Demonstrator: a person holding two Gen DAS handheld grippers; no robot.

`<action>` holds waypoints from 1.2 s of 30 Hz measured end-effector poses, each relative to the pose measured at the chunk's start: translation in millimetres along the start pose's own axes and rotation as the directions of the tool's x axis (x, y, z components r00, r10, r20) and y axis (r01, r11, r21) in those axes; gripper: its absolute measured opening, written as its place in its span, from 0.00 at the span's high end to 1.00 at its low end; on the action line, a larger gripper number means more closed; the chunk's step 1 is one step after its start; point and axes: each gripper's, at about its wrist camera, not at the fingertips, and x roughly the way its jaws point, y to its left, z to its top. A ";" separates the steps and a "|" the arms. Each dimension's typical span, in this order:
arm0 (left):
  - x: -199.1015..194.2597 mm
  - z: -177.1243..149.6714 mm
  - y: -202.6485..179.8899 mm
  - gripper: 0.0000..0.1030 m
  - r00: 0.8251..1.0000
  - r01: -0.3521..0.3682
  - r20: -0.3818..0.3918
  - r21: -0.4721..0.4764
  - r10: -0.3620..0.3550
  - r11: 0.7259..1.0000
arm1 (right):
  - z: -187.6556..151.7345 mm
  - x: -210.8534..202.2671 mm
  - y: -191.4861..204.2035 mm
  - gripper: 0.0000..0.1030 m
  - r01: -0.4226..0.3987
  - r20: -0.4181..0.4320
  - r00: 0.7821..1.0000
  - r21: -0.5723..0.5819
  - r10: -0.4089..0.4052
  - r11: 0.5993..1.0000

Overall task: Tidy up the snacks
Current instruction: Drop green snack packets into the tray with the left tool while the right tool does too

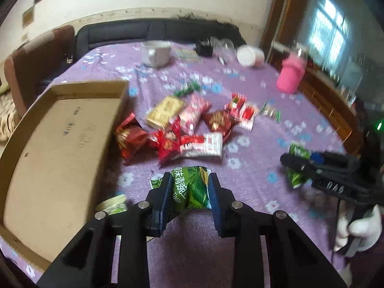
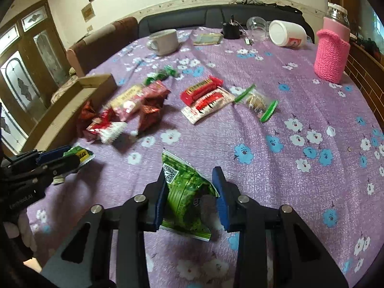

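Near the table's front edge, I am pinching one green pea packet (image 1: 189,189) in my left gripper (image 1: 189,187) and another (image 2: 186,192) in my right gripper (image 2: 190,187); the cardboard tray (image 1: 60,129) is lying left, nearer the left one.

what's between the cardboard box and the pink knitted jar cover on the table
The snack pile: red packets, a pink packet, red-and-white wrappers and a green-ended clear packet, scattered on the purple cloth between cardboard box and pink cover. Right wrist view shows it best.

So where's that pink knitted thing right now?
The pink knitted sleeve covers a glass jar standing at the table's far right edge, right of the tipped white tub.
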 end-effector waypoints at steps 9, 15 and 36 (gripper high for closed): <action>-87.6 5.1 78.0 0.72 0.979 -0.103 0.161 -0.162 0.129 0.981 | 18.0 -22.1 55.5 0.64 -0.152 0.009 0.988 -0.069 0.153 0.986; -90.0 -10.8 158.5 0.71 0.963 -0.215 0.093 -0.302 0.254 0.929 | 38.3 0.6 146.9 0.63 -0.334 -0.077 0.942 -0.134 0.327 0.933; -147.3 -47.1 195.7 0.25 0.928 -0.013 0.310 -0.529 0.208 0.848 | 59.3 29.9 258.8 0.32 -0.483 -0.131 0.876 -0.188 0.465 0.855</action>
